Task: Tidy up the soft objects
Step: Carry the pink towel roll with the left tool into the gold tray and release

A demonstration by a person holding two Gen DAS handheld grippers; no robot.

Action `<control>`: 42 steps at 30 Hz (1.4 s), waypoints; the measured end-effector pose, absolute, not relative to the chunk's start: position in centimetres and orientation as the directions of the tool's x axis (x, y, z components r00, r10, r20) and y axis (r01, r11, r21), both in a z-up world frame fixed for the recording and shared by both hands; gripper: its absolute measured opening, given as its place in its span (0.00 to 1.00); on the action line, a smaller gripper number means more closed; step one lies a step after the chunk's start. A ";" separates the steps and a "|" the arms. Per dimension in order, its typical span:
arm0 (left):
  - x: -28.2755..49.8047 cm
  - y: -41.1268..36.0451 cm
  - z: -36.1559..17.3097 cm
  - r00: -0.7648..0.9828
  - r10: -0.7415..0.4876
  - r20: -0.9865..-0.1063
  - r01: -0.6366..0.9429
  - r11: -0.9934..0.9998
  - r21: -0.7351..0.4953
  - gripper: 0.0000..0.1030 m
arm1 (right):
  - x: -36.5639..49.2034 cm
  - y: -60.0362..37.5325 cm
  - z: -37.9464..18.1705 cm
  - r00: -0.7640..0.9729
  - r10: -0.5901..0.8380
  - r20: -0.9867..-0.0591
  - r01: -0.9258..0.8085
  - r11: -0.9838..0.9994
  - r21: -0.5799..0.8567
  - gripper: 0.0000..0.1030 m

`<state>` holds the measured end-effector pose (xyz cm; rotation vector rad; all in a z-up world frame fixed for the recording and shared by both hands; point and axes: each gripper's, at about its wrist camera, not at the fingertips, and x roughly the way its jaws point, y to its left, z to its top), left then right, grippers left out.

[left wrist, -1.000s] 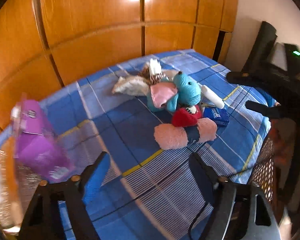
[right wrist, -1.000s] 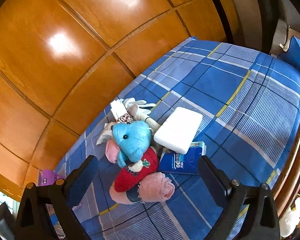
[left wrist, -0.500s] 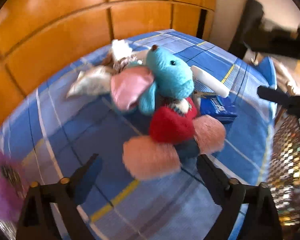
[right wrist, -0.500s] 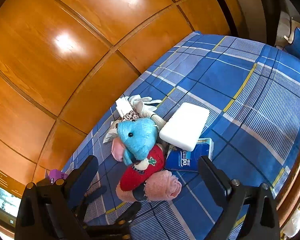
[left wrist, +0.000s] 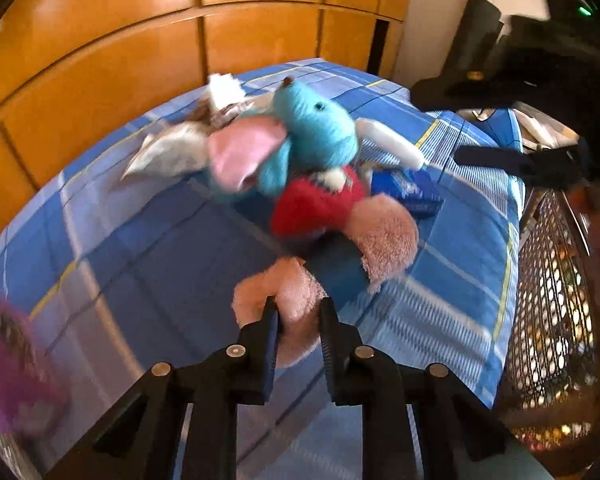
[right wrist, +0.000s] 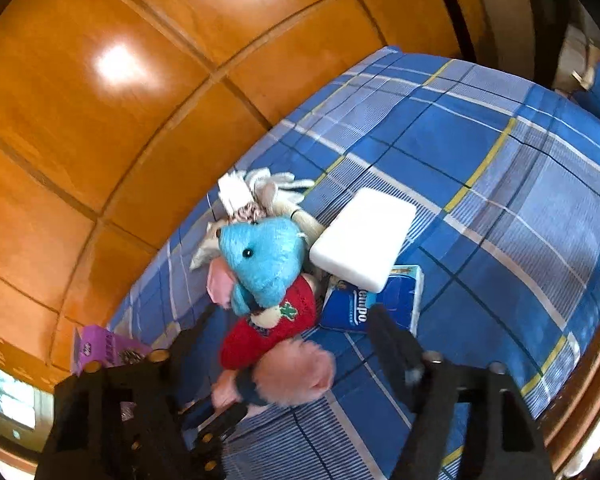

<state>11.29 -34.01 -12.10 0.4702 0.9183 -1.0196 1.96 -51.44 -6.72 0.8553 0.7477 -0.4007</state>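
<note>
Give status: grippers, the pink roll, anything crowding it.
Left gripper just closed on the pink rolled towel. Right gripper closing, nothing gripped. Blue plush toy lies against the roll; tissue pack beside.

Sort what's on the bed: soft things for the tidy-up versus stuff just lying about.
Job:
- blue plush
- pink roll, pinched in the left gripper
- white plush behind it

Lying about:
- tissue pack
- white block
- purple box

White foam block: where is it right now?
In the right wrist view the white foam block lies on the plaid bedspread, right of the blue plush toy, overlapping the blue tissue pack.
</note>
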 end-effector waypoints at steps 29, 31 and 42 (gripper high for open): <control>8.3 -27.0 -11.0 0.393 -0.437 -0.809 0.866 0.472 0.165 0.65 | 11.6 -49.3 -6.7 0.671 0.068 -0.738 0.379 0.825 0.420 0.42; 8.2 -28.0 -11.5 0.437 -0.413 -0.799 0.866 0.435 0.249 0.65 | 11.6 -49.4 -6.7 0.676 0.064 -0.734 0.379 0.824 0.421 0.42; 9.5 -31.1 -13.8 0.349 -0.400 -0.848 0.924 0.296 0.240 0.41 | 12.8 -49.0 -7.3 0.639 0.066 -0.766 0.359 0.856 0.373 0.42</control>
